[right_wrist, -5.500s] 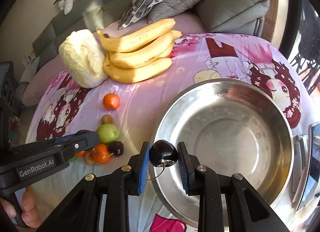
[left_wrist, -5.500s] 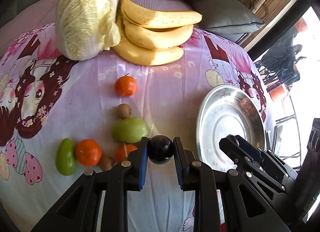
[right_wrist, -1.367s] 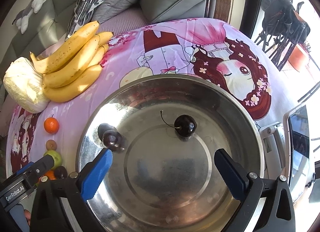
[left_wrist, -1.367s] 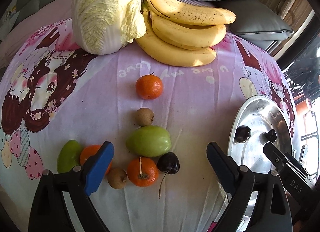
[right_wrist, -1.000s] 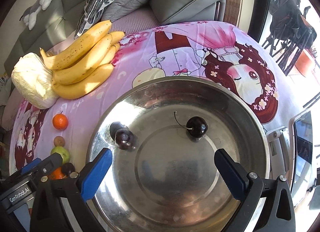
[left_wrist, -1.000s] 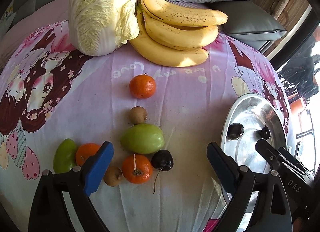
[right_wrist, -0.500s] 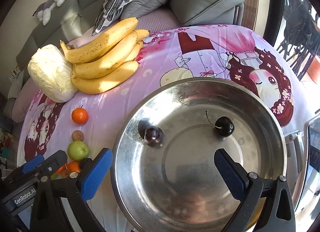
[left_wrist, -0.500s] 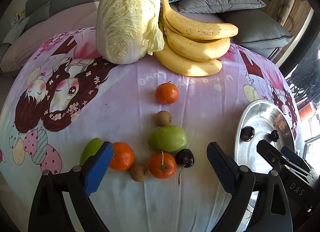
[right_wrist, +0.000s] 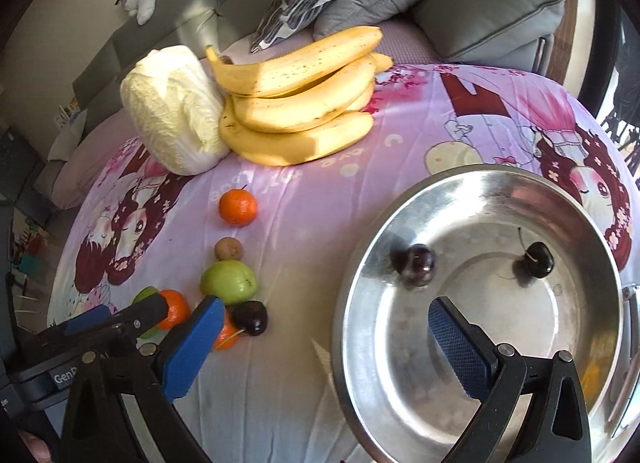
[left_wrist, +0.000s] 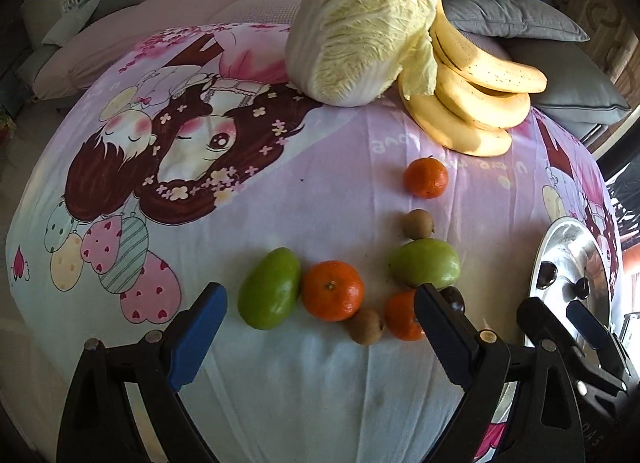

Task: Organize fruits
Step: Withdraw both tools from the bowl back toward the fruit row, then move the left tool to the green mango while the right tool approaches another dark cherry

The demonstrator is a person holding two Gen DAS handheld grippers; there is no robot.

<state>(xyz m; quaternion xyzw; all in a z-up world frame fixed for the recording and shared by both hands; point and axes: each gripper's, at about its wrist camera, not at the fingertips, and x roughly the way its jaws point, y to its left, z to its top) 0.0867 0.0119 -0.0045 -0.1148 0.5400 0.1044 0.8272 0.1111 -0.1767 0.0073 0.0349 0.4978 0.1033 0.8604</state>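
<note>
Covering table: cartoon-print cloth [left_wrist: 280, 191], pink and lilac, all items sit on it.
Bowl: steel bowl [right_wrist: 600, 343] at the cloth's right side, two dark cherries inside, one [right_wrist: 418, 261] near the left wall, one with a stem [right_wrist: 539, 259] to its right, apart from each other.
Cabbage: napa cabbage [left_wrist: 360, 23] at the far edge, touching the bananas.
Bananas: bunch of bananas [left_wrist: 476, 103] just right of the cabbage.
Left gripper: left gripper [left_wrist: 320, 315] jaws wide apart, nothing between the pads, hanging over the near fruit cluster.
Right gripper: right gripper [right_wrist: 326, 343] jaws wide apart, empty, straddling the bowl's left rim.
Green fruit: one [left_wrist: 270, 293] at the cluster's left end, one [left_wrist: 424, 267] right of centre.
Mandarins: one [left_wrist: 425, 178] alone nearer the bananas, one [left_wrist: 332, 290] touching the left green fruit, one [left_wrist: 402, 315] partly behind the left gripper's right finger.
Brown fruit: small round one [left_wrist: 417, 223] between far mandarin and green fruit; another [left_wrist: 366, 326] at the cluster's near edge.
Loose cherry: third cherry [right_wrist: 250, 317] on the cloth, beside the near mandarin, outside the bowl.
</note>
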